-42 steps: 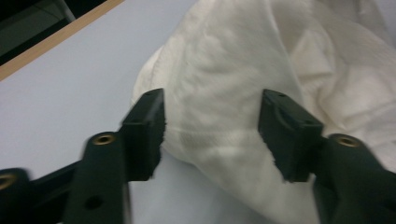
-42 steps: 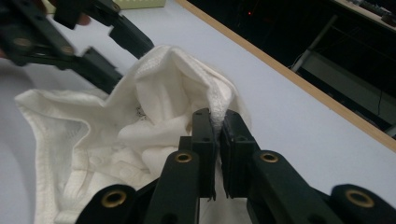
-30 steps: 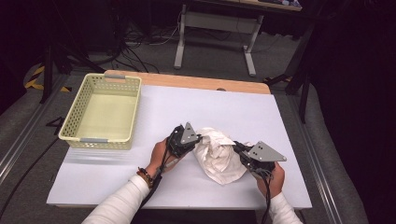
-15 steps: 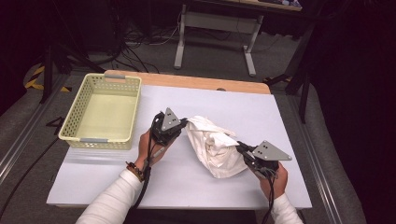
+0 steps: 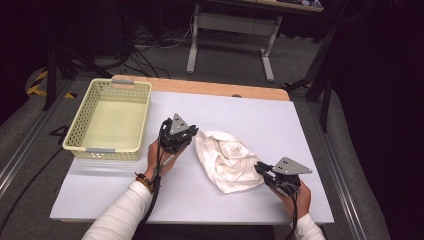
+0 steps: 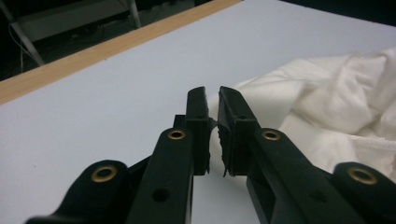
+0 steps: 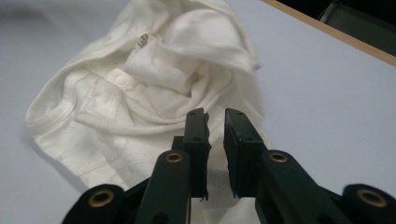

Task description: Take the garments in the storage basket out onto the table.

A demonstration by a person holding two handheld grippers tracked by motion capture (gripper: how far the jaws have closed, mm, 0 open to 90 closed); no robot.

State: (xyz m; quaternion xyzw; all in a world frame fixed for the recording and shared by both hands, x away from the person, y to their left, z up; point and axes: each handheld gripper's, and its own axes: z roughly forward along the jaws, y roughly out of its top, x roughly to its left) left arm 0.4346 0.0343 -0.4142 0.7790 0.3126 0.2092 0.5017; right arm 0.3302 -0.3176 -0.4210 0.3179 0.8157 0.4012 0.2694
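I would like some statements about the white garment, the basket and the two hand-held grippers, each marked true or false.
1. The crumpled white cloth garment lies on the pale table sheet. True.
2. The pale yellow plastic lattice basket holds the garment. False: the basket has nothing in it, and the garment lies to its right.
3. The left hand-held gripper clamps a fold of the garment. False: nothing is between its jaws, which have just been opening; the garment lies beside them.
4. The right hand-held gripper points at the garment with a narrow gap between its jaws. True.
5. The basket stands at the table's left side. True.
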